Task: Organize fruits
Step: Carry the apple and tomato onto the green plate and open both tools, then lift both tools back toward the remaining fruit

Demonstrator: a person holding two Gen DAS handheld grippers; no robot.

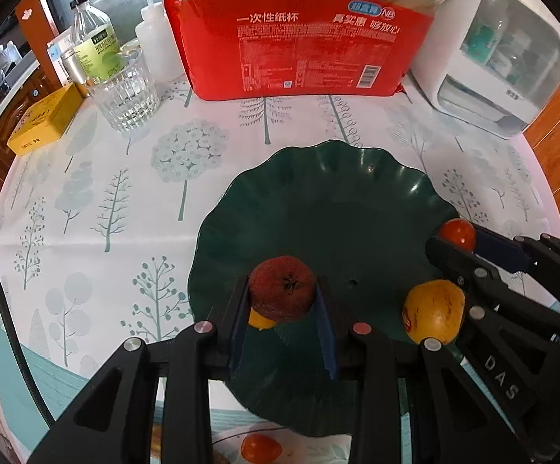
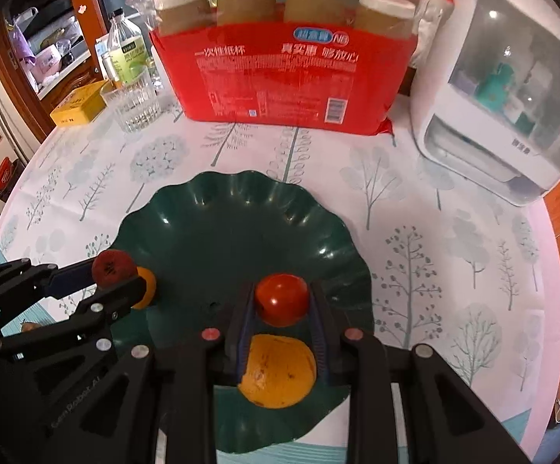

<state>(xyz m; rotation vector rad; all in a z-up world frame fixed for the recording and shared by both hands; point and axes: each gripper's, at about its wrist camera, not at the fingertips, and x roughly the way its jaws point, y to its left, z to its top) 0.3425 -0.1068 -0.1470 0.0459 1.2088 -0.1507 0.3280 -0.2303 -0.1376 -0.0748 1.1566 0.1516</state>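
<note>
**A:** Where is everything, and how much open room is there?

**B:** A dark green plate [image 2: 210, 212] with a wavy, scalloped rim sits on a tree-print tablecloth [image 1: 98, 201]. Both grippers hang over its near half. The far half of the plate is bare, and open cloth runs all round the rim. Further back, well apart from the plate, stand a red pack of paper cups [image 1: 299, 38], a ribbed glass [image 1: 127, 92], a bottle [image 1: 94, 42], a yellow box [image 1: 44, 120] and a white appliance [image 2: 504, 108].

**A:** What do the tongs hold?

**B:** The left gripper [image 1: 283, 294] is closed on a dark red fruit [image 1: 282, 293], pads pressed to both its sides. The right gripper [image 2: 282, 301] is closed on a small red tomato [image 2: 282, 300] in the same way.

**A:** How do those fruits look, and which way do they point?

**B:** The dark red fruit is squat and rough-skinned; its star-shaped dry end faces the left camera, so its axis runs roughly along the fingers. The tomato is smooth, glossy and nearly round; no stem end shows.

**A:** Anything else on the plate?

**B:** An orange-yellow speckled fruit [image 2: 278, 373] lies on the plate just beneath the right gripper's fingers. A smaller orange fruit [image 2: 145, 287] sits just behind and below the dark red one. Another red tomato [image 1: 260, 447] lies on the cloth off the near rim.
</note>
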